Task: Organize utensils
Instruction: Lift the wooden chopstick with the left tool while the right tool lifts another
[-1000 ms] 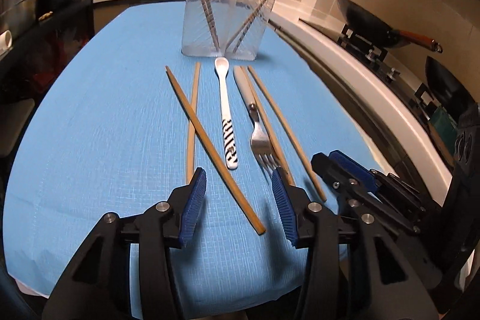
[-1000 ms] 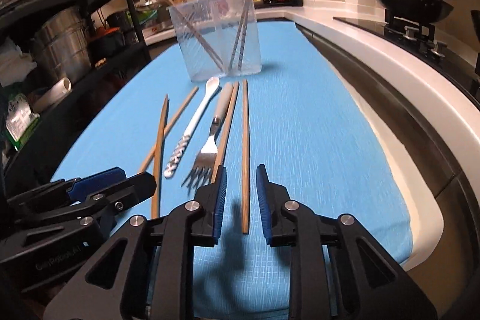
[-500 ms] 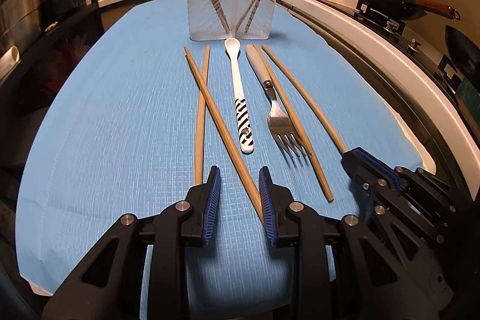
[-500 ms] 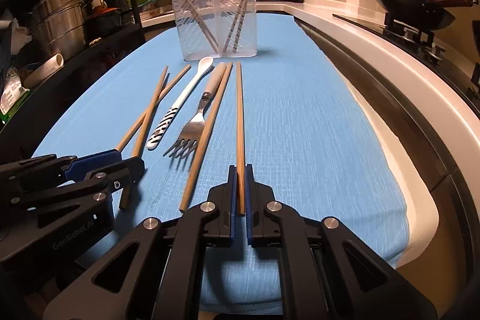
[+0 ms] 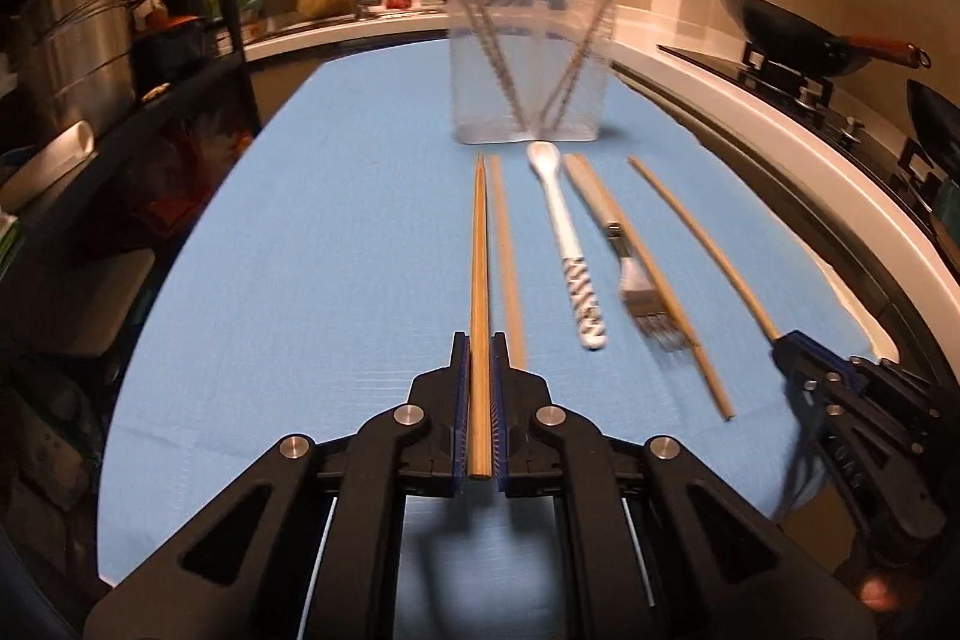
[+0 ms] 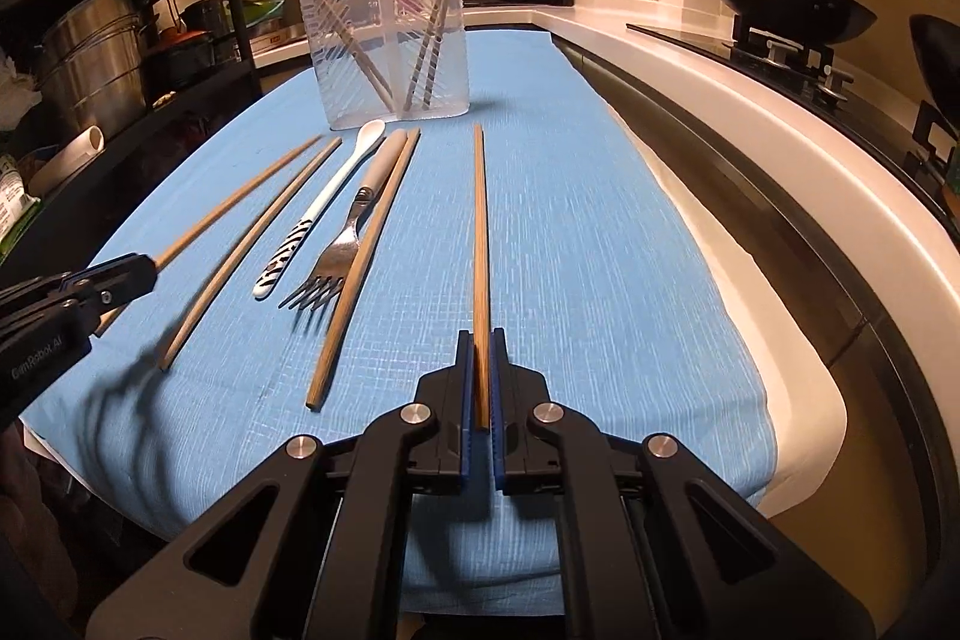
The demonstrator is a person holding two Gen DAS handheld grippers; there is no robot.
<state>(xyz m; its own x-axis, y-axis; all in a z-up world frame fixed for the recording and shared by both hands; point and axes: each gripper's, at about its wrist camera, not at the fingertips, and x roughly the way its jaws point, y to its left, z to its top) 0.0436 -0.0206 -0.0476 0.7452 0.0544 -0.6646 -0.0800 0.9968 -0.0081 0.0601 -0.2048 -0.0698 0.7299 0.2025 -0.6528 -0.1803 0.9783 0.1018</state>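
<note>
While both pairs of blue pads are pressed together, the left hand-held gripper clamps one wooden chopstick at lower centre of its frame, and the right hand-held gripper clamps another chopstick. On the blue-covered counter, a spoon, fork and two loose chopsticks lie left of centre, before the clear holder at upper centre.

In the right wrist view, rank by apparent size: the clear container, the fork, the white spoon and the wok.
1. clear container
2. wok, though it stands farther off, so its true size is unsure
3. fork and white spoon: they look about alike in length, so no ranking between them.
</note>
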